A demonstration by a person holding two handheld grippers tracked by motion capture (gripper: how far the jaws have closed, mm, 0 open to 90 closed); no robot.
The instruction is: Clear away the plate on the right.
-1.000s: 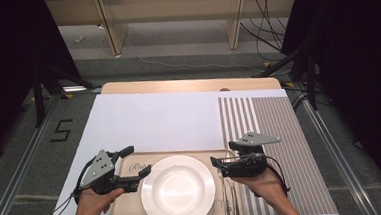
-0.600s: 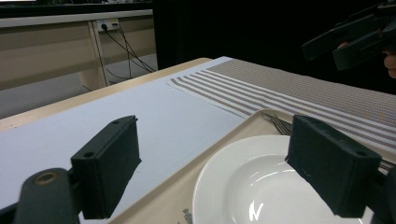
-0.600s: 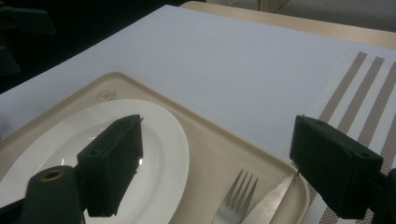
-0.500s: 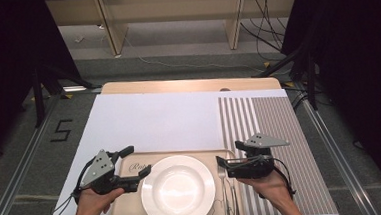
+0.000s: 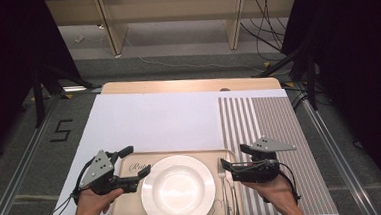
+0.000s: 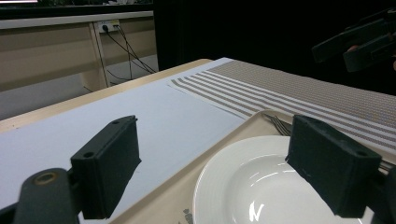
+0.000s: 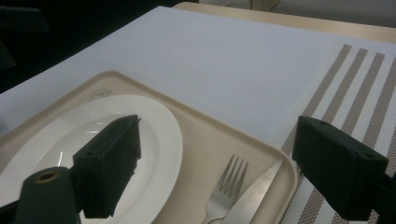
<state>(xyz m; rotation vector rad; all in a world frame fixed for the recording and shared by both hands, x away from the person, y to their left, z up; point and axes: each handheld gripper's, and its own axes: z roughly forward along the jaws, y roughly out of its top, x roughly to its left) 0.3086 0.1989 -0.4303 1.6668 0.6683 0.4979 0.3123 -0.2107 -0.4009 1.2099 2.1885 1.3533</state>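
plate: white, empty, sits on the beige tray at the table's near edge, between both grippers. left gripper jaws spread wide, holding nothing, hovering at the tray's left rim just beside the plate. right gripper jaws also wide apart, empty, above the tray's right edge. tray also carries a fork and knife, side by side right of the plate. white sheet beyond the tray; striped placemat to its right.

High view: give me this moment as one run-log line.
left claw: open, at plate's left rim | right claw: open, over fork and knife | tray: on table | nothing held
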